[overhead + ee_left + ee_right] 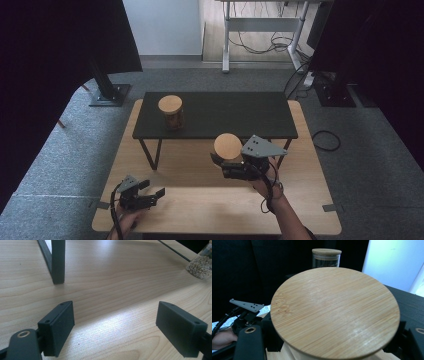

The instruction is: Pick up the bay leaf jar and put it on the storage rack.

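Right gripper (220, 162): nearest the high camera with its forearm, coming in from the bottom edge; jaws drawn in and pinching a jar just under its lid; grey three-cornered plate on top, cable trailing back along the wrist.
Held jar (227, 148): clear glass with a round bamboo lid (335, 311); in the right gripper's grip in front of the black shelf, over the middle of the tabletop. In the left gripper view its lower glass wall (201, 263) shows pale grainy contents at the far right edge.
Left gripper (152, 192): at the near-left corner of the tabletop, held in a hand at the bottom edge; jaws spread wide with nothing between them. In its own view the two black pads (58, 326) stand far apart above bare wood.
Second jar (171, 112): same bamboo lid, brown contents; standing upright on the left part of the black shelf, well apart from both grippers. In the right gripper view it rises behind the held lid (326, 257).
Black shelf (240, 115): low dark riser on thin legs, across the far half of the tabletop; one leg (58, 262) shows close in the left gripper view.
Tabletop (200, 210): light wood grain, rounded corners, standing on grey carpet.
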Action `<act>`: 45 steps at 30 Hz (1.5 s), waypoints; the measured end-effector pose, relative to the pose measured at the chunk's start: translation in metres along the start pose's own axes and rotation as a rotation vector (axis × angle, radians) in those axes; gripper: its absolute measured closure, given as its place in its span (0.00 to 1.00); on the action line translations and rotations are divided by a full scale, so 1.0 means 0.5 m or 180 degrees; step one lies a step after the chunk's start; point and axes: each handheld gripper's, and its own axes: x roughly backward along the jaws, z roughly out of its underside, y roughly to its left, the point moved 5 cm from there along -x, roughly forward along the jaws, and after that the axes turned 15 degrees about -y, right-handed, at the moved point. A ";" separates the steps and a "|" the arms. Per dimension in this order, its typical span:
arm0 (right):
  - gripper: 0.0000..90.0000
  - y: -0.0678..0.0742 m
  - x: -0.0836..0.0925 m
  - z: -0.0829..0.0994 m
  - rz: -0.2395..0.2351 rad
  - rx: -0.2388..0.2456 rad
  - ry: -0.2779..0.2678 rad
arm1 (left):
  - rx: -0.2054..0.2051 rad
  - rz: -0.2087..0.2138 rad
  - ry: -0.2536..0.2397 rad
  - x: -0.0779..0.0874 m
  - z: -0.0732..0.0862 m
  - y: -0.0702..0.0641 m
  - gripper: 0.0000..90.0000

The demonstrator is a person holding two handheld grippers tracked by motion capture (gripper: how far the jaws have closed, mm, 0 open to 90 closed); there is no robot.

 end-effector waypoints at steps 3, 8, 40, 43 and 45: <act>0.28 -0.002 0.000 -0.007 -0.0002 -0.0005 -0.0023 | 0.0000 -0.0001 -0.0001 0.000 0.000 0.000 0.16; 0.28 -0.002 0.000 -0.017 -0.0020 -0.0001 -0.0052 | -0.0004 0.0001 0.0002 0.000 0.000 0.000 0.16; 0.28 -0.049 -0.026 -0.050 0.0021 -0.0082 -0.0178 | -0.0002 -0.0009 0.0003 0.000 0.000 0.000 0.16; 0.28 -0.055 -0.031 -0.048 0.0038 -0.0106 -0.0201 | -0.0006 -0.0004 0.0009 0.000 0.000 -0.001 0.16; 0.28 -0.058 -0.035 -0.047 0.0049 -0.0116 -0.0205 | -0.0011 -0.0004 0.0006 0.000 0.000 -0.001 0.16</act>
